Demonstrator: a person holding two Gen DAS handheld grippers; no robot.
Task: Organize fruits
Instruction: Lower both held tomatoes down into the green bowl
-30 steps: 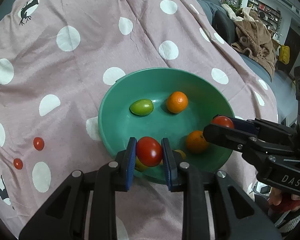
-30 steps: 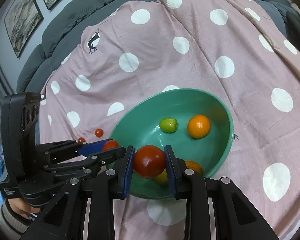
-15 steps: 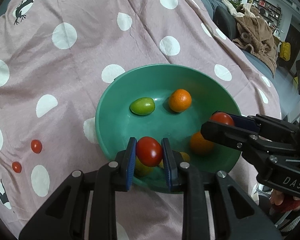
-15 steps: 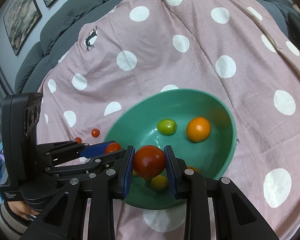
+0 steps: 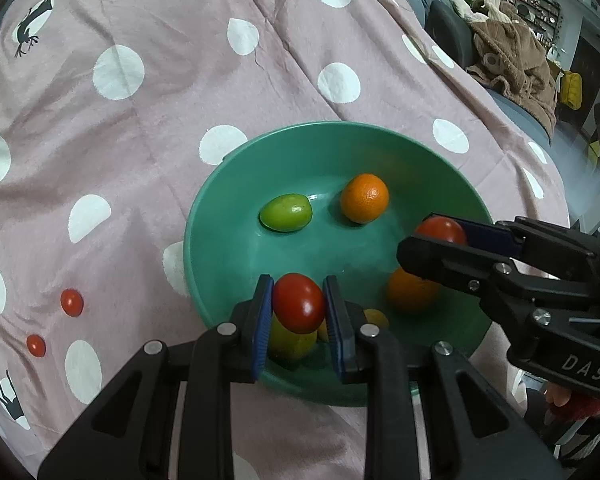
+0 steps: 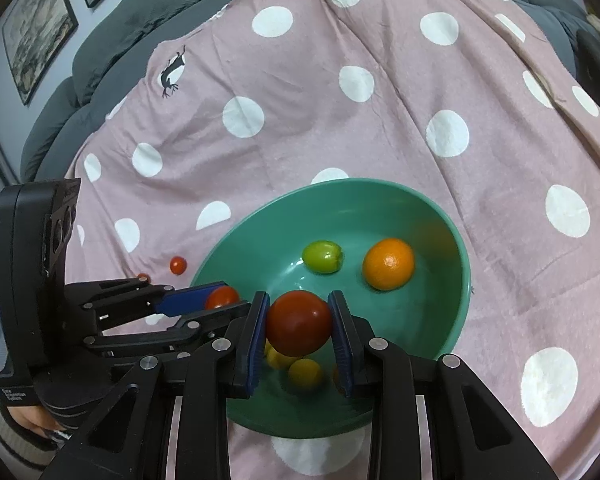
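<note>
Green bowl (image 5: 204, 240) holding oranges (image 5: 365, 198) and a lime (image 5: 285, 213) – left gripper (image 5: 299, 312), right gripper (image 6: 299, 326), each clamping a tomato (image 5: 299, 308).

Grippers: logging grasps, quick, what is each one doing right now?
Left gripper: shut on a red tomato.
Right gripper: shut on a larger red tomato.

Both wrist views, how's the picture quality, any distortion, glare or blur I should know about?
Left wrist view: strong fisheye bending with dark corners; small glare on the held tomato and the bowl floor; the room at far right is soft. Right wrist view: same bending; soft shadows under the orange; the fruits behind the gripper are blurred.
</note>
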